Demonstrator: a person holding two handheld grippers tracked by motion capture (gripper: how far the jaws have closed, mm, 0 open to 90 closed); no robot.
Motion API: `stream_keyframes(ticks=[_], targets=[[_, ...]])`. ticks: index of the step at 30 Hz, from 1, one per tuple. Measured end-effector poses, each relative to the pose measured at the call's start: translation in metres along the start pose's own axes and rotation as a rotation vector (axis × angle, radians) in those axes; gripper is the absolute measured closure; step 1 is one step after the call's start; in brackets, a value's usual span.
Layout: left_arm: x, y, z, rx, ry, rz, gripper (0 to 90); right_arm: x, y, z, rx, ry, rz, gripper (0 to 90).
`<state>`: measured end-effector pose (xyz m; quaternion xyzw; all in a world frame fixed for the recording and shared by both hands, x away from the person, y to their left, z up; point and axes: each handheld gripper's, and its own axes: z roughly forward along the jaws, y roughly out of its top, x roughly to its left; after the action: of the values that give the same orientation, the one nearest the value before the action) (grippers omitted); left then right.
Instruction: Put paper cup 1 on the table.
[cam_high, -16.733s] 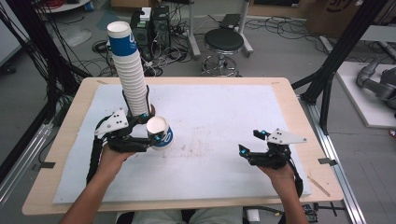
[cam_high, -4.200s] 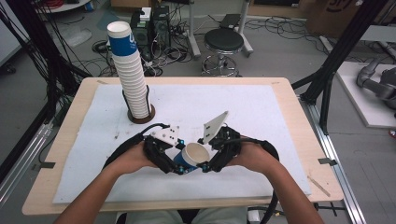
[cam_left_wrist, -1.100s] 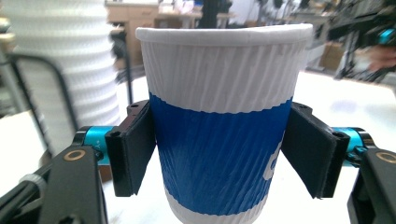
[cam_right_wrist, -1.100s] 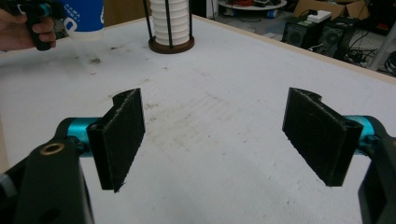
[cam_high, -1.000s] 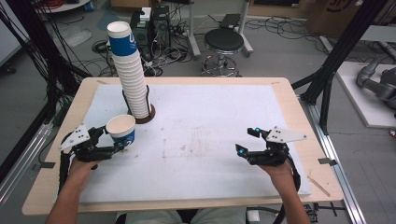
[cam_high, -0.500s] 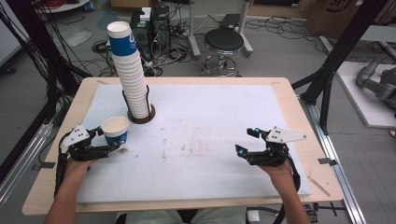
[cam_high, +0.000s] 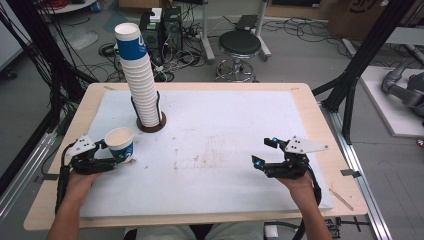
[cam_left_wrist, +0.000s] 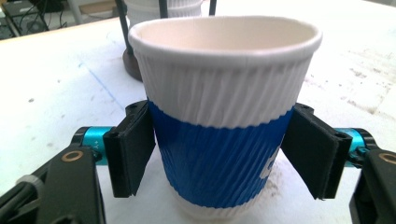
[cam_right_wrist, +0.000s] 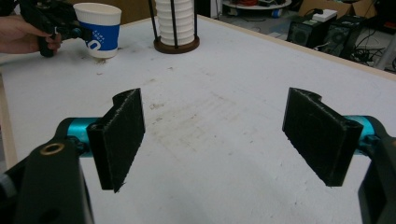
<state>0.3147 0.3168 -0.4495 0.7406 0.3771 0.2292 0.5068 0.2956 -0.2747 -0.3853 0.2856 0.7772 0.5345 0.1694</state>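
So the paper cup (cam_high: 120, 142) stands upright on the white surface (cam_high: 225, 145), roughly at 7 o'clock from the tall cup stack (cam_high: 140, 75) in its holder, and just at the tips of the left hand-held gripper (cam_high: 116, 156). From the left gripper view its jaws have just been opening: the cup sits between the pads (cam_left_wrist: 132, 148), the left one about touching the blue band, the right one clear of it, so nothing's really pinching it now. The right hand-held gripper (cam_high: 264, 152) waits over at 4 o'clock, spread wide and empty. The cup looks very light and squishy, with a ribbed sleeve that should give decent grip. I'd take it gently around the blue band, not the thin rim, or it'll crumple or tip.
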Motion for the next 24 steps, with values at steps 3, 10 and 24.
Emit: stream_keyframes(ticks=[3, 10, 24], targets=[[-0.002, -0.002, -0.002, 0.007, 0.012, -0.022, 26.7, 0.002, -0.002, -0.001, 0.004, 0.007, 0.005, 21.5], [-0.01, 0.0, -0.005, 0.023, 0.111, -0.131, 13.7, 0.011, -0.006, -0.012, 0.006, 0.008, 0.006, 21.5], [-0.017, 0.001, -0.032, -0.068, 0.02, -0.133, 14.0, 0.006, -0.005, -0.015, -0.008, 0.002, 0.006, 21.5]])
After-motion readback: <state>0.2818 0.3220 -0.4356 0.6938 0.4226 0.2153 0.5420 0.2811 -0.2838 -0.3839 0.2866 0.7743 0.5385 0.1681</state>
